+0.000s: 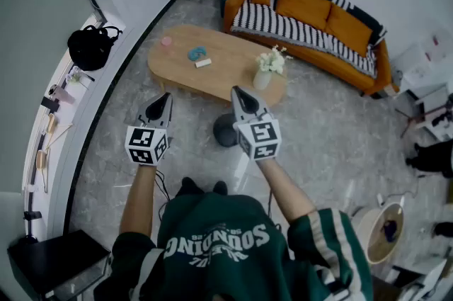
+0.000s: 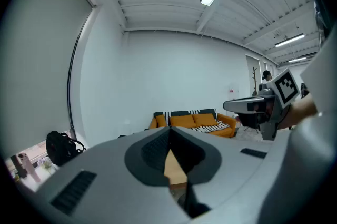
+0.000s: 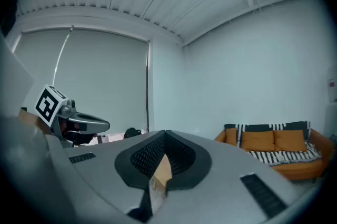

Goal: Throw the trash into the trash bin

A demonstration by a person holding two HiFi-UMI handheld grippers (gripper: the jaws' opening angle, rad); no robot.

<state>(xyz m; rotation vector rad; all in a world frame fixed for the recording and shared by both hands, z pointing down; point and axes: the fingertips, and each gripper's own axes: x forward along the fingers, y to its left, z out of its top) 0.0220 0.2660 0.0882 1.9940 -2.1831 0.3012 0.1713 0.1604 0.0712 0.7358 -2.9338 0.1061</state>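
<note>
On the oval wooden coffee table (image 1: 177,69) lie a blue crumpled piece (image 1: 197,52), a small white piece (image 1: 203,63) and a pink thing (image 1: 166,42). My left gripper (image 1: 164,100) hangs in the air short of the table's near edge, jaws shut and empty. To its right my right gripper (image 1: 237,93) is also shut with nothing in it, pointing at the table's right end. A round white bin (image 1: 382,232) stands on the floor at the far right, behind me. Each gripper view shows closed jaws: the left gripper (image 2: 169,130) and the right gripper (image 3: 165,134).
A vase of white flowers (image 1: 266,69) stands on the table's right end. A dark round thing (image 1: 225,131) sits on the floor just below it. An orange sofa (image 1: 311,16) lines the far wall. A black bag (image 1: 90,47) rests on the left sill, a black box (image 1: 49,260) lower left.
</note>
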